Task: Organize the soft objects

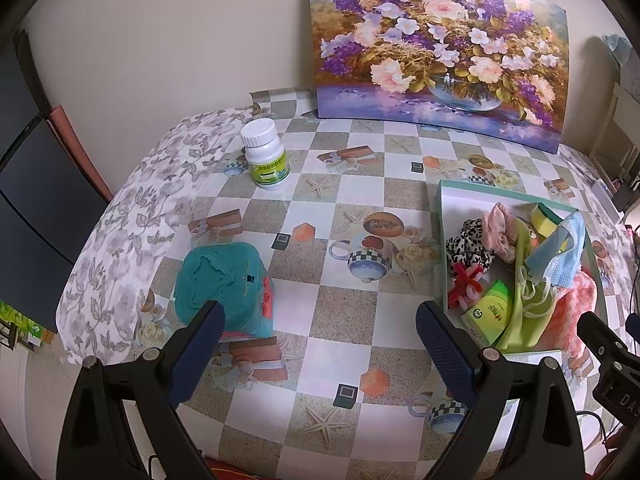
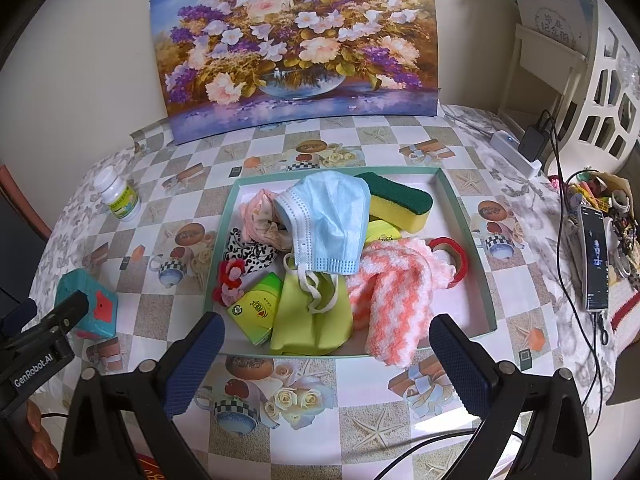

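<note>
A shallow green-rimmed tray [image 2: 472,220] [image 1: 440,216] holds soft things: a blue face mask [image 2: 332,220], a pink-and-white fuzzy sock [image 2: 396,292], a lime cloth [image 2: 312,320], a yellow-green sponge [image 2: 400,200], a leopard scrunchie [image 2: 248,252], a pink scrunchie [image 2: 260,216] and a green tissue pack [image 2: 256,312]. A teal soft pack [image 1: 224,280] [image 2: 96,304] lies on the table left of the tray. My left gripper [image 1: 320,324] is open and empty, its left finger beside the teal pack. My right gripper [image 2: 326,340] is open and empty at the tray's near edge.
A white pill bottle [image 1: 266,154] stands at the back left. A flower painting [image 1: 436,44] leans on the wall. A red tape roll [image 2: 452,256] lies in the tray. A phone [image 2: 596,256], cables and clutter sit at the right edge.
</note>
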`<state>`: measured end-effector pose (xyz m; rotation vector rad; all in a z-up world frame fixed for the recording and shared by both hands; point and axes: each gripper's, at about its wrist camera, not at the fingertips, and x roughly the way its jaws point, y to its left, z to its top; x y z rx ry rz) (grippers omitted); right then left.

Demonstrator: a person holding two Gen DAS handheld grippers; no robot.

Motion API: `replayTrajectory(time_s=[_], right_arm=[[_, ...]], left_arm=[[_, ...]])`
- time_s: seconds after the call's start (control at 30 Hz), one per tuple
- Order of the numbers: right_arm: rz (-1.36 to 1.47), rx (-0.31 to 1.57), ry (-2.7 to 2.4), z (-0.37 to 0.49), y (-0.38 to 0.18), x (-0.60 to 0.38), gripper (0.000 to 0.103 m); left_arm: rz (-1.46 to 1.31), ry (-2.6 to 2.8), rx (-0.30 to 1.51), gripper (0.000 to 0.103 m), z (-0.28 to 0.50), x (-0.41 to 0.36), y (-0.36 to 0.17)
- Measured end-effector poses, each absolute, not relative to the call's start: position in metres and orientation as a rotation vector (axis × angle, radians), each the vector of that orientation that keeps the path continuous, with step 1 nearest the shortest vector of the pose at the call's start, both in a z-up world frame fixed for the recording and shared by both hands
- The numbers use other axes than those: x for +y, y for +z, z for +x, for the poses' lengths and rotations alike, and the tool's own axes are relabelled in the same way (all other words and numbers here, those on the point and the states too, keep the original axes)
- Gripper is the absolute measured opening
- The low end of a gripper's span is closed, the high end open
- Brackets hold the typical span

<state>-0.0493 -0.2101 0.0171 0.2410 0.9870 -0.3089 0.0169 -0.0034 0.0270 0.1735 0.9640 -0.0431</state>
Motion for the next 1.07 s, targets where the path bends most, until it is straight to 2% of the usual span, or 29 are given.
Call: replayTrajectory(time_s=[1.07], right_arm=[[0.242,0.99,-0.306,-0.0485,0.0158,-0.2105,0.103]], left_arm=[[0.176,-0.035,0.962,0.096,0.0173,-0.001,0.0269]])
